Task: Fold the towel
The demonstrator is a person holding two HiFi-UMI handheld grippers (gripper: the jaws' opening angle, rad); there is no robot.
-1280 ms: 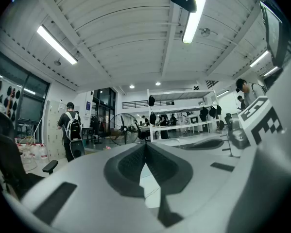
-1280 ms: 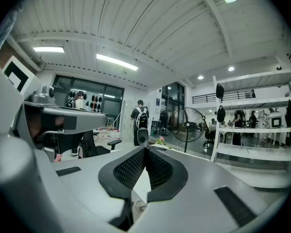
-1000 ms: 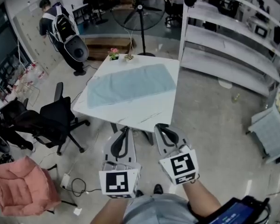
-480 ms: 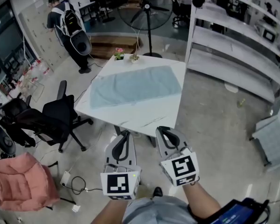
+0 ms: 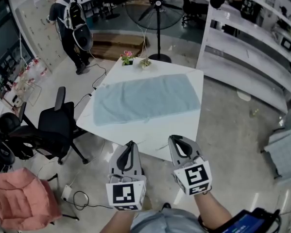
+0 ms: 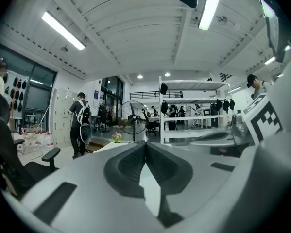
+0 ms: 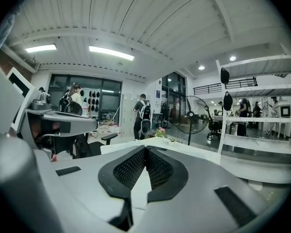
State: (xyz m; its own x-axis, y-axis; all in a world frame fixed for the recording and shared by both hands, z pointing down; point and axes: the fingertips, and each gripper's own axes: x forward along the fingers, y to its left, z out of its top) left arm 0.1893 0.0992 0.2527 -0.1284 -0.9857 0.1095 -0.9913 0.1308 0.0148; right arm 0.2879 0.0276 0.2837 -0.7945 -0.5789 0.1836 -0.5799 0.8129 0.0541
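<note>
A pale blue towel [image 5: 146, 98] lies spread flat across the white square table [image 5: 179, 128], its long side running left to right. My left gripper [image 5: 131, 143] hangs just short of the table's near edge, jaws shut and empty. My right gripper [image 5: 175, 139] is beside it at the same edge, also shut with nothing held. In the left gripper view the jaw tips [image 6: 145, 143] meet, with the table beyond. In the right gripper view the tips [image 7: 145, 149] meet too, the table [image 7: 184, 147] ahead. Neither gripper touches the towel.
Two small flower pots [image 5: 128, 58] stand at the table's far edge. A black office chair [image 5: 53, 130] is left of the table, a standing fan [image 5: 157, 13] behind it, white shelving [image 5: 247, 47] on the right. A person with a backpack [image 5: 70, 25] stands far left. A pink cushion [image 5: 19, 203] lies at bottom left.
Both grippers have moved forward toward the table's near edge, and the table with the towel now sits closer and larger in the head view. Both stay shut.
</note>
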